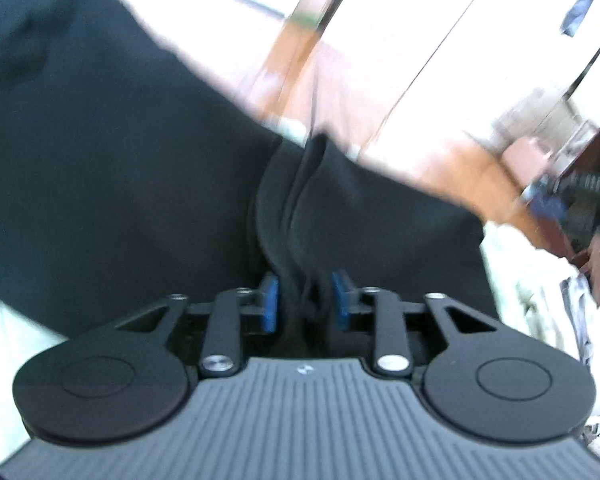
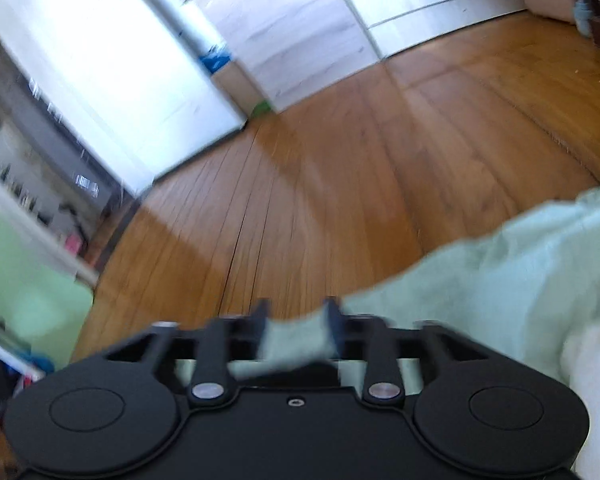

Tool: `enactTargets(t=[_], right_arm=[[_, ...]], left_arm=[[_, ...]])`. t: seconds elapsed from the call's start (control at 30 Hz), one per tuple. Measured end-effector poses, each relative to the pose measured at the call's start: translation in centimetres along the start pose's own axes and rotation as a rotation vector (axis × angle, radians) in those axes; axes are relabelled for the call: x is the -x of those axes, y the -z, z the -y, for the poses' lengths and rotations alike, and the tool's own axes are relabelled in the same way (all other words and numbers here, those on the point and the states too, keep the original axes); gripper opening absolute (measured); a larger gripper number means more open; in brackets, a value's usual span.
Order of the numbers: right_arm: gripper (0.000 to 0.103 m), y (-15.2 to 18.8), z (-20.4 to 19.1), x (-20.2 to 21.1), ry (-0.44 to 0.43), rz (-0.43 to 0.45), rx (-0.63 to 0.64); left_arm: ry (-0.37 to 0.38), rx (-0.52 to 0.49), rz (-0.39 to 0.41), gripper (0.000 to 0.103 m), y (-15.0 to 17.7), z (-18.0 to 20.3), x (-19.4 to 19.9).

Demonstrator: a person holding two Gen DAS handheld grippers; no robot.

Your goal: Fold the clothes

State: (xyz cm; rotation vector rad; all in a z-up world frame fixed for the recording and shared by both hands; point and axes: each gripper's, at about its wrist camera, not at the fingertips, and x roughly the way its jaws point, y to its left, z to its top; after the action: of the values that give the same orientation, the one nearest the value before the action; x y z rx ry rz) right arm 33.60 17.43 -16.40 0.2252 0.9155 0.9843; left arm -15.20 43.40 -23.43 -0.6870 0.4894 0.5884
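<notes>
Left tongs (image 1: 305, 300) stand partly apart, bunched black garment (image 1: 140, 168) hanging between the blue pads (image 1: 269, 300); right tongs (image 2: 296, 324) hold pale green cloth (image 2: 500, 264) above the wooden floor (image 2: 340, 160).

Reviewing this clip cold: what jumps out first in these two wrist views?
In the left wrist view, a big black garment fills the left and middle, a bunched fold of it running down between the blue pads of the left gripper. In the right wrist view, pale green cloth sweeps in from the right and passes between the fingers of the right gripper, above a bright orange wooden floor. Both pictures are motion-blurred.
</notes>
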Motion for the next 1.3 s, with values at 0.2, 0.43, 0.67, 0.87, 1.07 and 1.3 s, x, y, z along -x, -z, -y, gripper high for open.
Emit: enactTargets(t=[0.2, 0.43, 0.67, 0.87, 1.07, 1.3], right_arm=[[0.053, 8.6, -2.9, -0.7, -0.067, -0.167, 0.152], [0.054, 17.4, -6.9, -2.2, -0.053, -0.363, 0.478], [0.054, 18.1, -8.1, -0.3, -0.048, -0.446, 0.509], [0.055, 17.3, -11.8, 2.3, -0.204, -0.359, 0.447], [0.055, 17.7, -16.0, -2.0, -0.253, -0.253, 0.417], [0.061, 26.0, -22.5, -8.5, -0.128, -0.370, 0.632]], left_arm=[[0.040, -0.048, -0.104, 0.068, -4.0, -1.1, -2.9], [-0.052, -0.228, -0.214, 0.021, -0.9, 1.7, -6.9], [-0.138, 0.057, 0.074, 0.056, -2.1, -2.5, -0.1], [-0.371, 0.120, 0.166, 0.074, -3.1, -7.4, 5.7], [-0.363, 0.307, 0.173, 0.073, -2.9, -14.4, 9.9], [-0.398, 0.383, 0.155, 0.074, -3.4, -17.3, 7.8]])
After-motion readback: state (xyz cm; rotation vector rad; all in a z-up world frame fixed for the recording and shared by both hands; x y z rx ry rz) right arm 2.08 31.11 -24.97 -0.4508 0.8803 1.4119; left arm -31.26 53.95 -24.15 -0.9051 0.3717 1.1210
